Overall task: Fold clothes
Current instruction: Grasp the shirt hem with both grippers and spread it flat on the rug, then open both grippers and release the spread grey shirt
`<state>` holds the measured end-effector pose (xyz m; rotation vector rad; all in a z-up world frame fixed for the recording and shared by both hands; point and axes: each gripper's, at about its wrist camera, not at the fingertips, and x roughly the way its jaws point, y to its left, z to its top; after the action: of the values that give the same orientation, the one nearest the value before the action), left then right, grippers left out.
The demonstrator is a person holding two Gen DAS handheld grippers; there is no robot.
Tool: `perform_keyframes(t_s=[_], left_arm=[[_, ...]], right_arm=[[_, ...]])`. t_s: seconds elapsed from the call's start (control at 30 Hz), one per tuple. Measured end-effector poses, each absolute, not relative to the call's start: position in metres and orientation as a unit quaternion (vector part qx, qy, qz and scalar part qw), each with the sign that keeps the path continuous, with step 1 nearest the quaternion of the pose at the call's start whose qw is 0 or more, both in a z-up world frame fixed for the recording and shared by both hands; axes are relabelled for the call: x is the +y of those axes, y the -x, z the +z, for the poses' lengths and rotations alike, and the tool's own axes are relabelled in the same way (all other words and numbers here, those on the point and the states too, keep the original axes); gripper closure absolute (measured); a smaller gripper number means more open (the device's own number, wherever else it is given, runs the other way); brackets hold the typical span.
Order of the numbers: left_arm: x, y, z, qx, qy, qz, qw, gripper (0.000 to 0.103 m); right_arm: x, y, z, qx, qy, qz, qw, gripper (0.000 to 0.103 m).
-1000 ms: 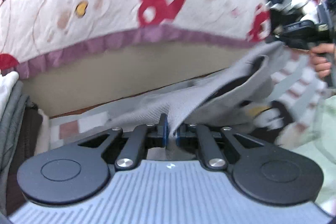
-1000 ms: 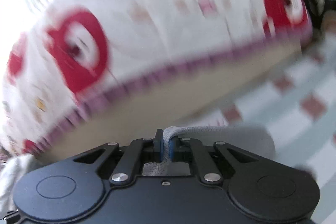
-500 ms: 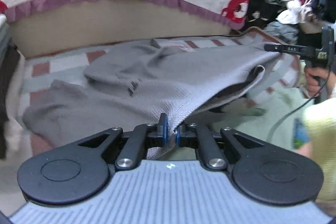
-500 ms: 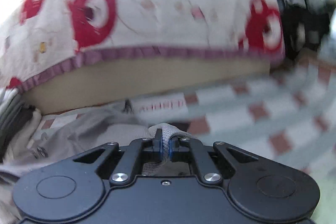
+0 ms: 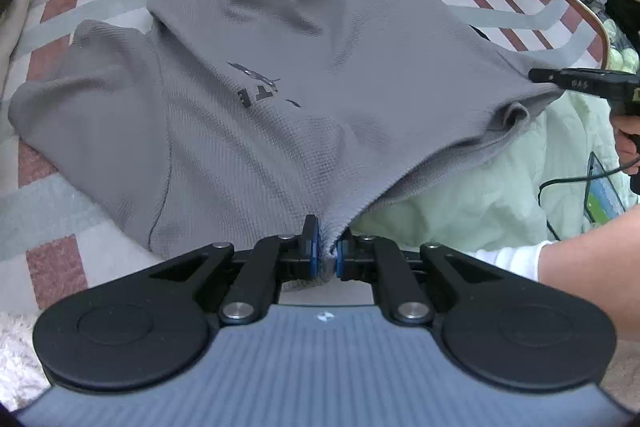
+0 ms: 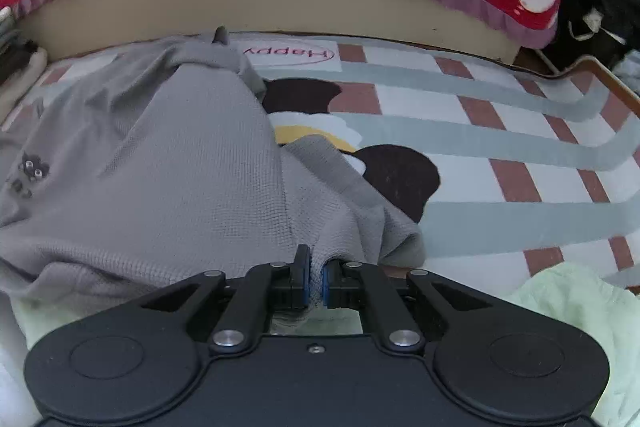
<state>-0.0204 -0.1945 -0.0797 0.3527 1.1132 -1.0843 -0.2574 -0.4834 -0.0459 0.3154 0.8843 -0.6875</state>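
Spreading step. Left gripper [image 5: 327,254] and right gripper [image 6: 316,281] each clamped on the hem of the grey sweatshirt [image 5: 280,75], which lies mid-frame on the striped rug [image 6: 500,147]. Next, likely: lower hem flat, let go.

rug [image 6: 400,75]: "Happy", upside down in pink oval | grey garment [image 5: 280,67]: dark print, unreadable
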Motion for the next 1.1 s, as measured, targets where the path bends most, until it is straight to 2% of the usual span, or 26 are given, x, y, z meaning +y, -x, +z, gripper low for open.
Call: perform_keyframes(t_s=[0.13, 0.23, 0.33, 0.37, 0.4, 0.43, 0.47, 0.5, 0.6, 0.67, 0.77, 0.87, 1.1], left_arm=[[-0.185, 0.017, -0.065, 0.493, -0.132, -0.5, 0.699, 0.095], [-0.183, 0.011, -0.072, 0.515, -0.128, -0.494, 0.688, 0.094], [-0.189, 0.011, -0.087, 0.536, -0.155, -0.477, 0.679, 0.093], [-0.19, 0.012, -0.088, 0.539, -0.163, -0.477, 0.675, 0.087], [-0.188, 0.014, -0.083, 0.537, -0.167, -0.483, 0.671, 0.082], [-0.185, 0.013, -0.075, 0.532, -0.164, -0.493, 0.669, 0.069], [-0.18, 0.013, -0.065, 0.523, -0.158, -0.503, 0.67, 0.06], [-0.175, 0.01, -0.054, 0.513, -0.15, -0.513, 0.672, 0.059], [-0.163, -0.011, -0.026, 0.492, -0.117, -0.524, 0.686, 0.058], [-0.163, -0.031, -0.017, 0.48, -0.099, -0.516, 0.703, 0.056], [-0.177, -0.065, -0.013, 0.464, -0.085, -0.488, 0.735, 0.056], [-0.201, -0.095, -0.018, 0.452, -0.076, -0.457, 0.762, 0.056], [-0.274, -0.123, -0.041, 0.438, -0.138, -0.405, 0.79, 0.056]], right_arm=[[-0.482, 0.276, -0.019, 0.365, -0.169, -0.328, 0.855, 0.097], [-0.484, 0.272, -0.023, 0.38, -0.17, -0.307, 0.856, 0.097], [-0.494, 0.267, -0.042, 0.412, -0.206, -0.281, 0.842, 0.092], [-0.496, 0.266, -0.047, 0.424, -0.22, -0.273, 0.835, 0.087], [-0.499, 0.265, -0.052, 0.435, -0.233, -0.265, 0.828, 0.087], [-0.5, 0.265, -0.055, 0.445, -0.242, -0.257, 0.823, 0.087], [-0.499, 0.266, -0.048, 0.449, -0.236, -0.248, 0.825, 0.083], [-0.5, 0.266, -0.037, 0.448, -0.234, -0.236, 0.83, 0.076], [-0.504, 0.266, -0.003, 0.434, -0.224, -0.201, 0.849, 0.069], [-0.508, 0.256, 0.018, 0.415, -0.215, -0.177, 0.866, 0.066], [-0.512, 0.224, 0.028, 0.408, -0.183, -0.161, 0.88, 0.065], [-0.514, 0.185, 0.023, 0.402, -0.151, -0.136, 0.893, 0.065], [-0.527, 0.116, -0.019, 0.357, -0.176, -0.138, 0.907, 0.065]])
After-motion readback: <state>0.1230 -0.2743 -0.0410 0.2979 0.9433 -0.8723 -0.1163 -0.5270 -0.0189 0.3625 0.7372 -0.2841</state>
